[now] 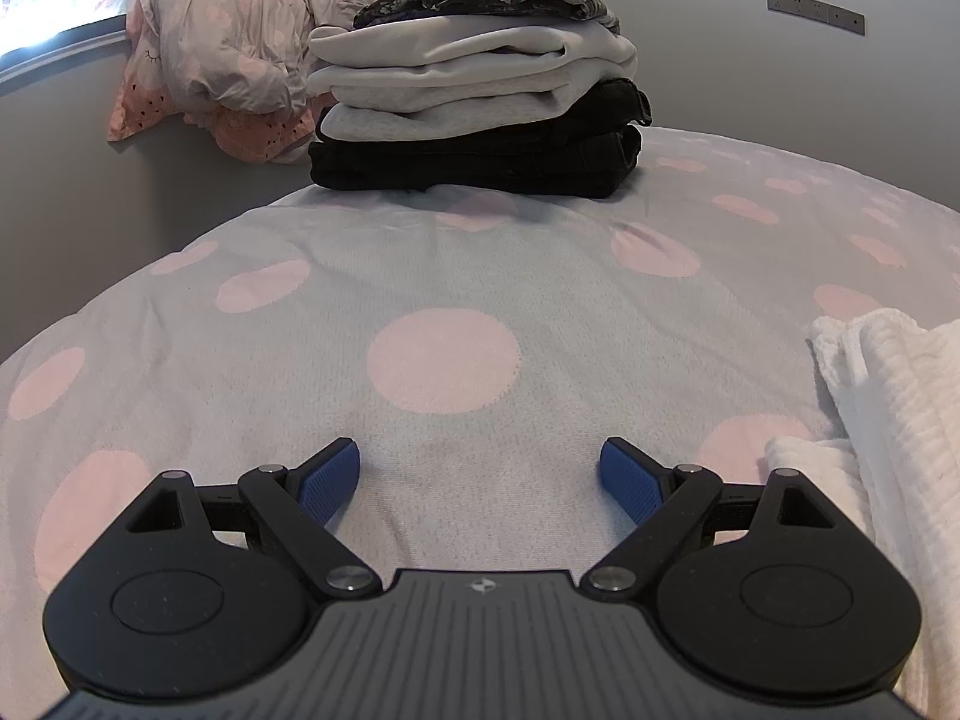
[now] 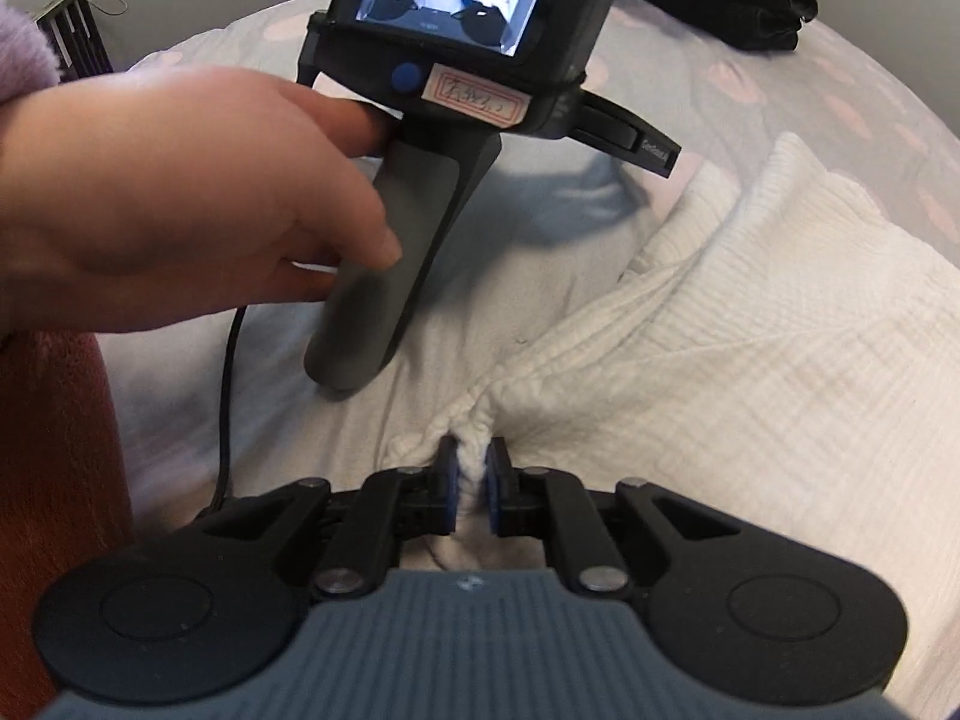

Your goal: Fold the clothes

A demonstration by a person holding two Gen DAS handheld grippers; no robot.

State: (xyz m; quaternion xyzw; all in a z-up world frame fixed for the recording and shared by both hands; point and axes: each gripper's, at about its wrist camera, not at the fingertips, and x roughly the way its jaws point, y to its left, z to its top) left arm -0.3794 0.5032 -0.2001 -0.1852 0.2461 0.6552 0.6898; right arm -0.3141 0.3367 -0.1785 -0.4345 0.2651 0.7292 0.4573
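A white ribbed garment [image 2: 750, 324] lies on the polka-dot bedspread [image 2: 780, 90], bunched toward the near edge. My right gripper [image 2: 472, 468] is shut on a pinched fold of it, with white cloth squeezed between the blue pads. In the left wrist view the same white garment [image 1: 888, 408] shows at the right edge. My left gripper [image 1: 480, 480] is open just above the bedspread [image 1: 444, 360], with nothing between its fingers. The left gripper's handle [image 2: 396, 252] rests on the bed, and a hand [image 2: 180, 198] is beside it, fingers loose.
A stack of folded clothes [image 1: 480, 96] sits at the far side of the bed, black at the bottom, grey in the middle, a dark floral piece on top. A crumpled pink duvet [image 1: 228, 48] lies by the window. A black cable [image 2: 228, 396] runs beside the handle.
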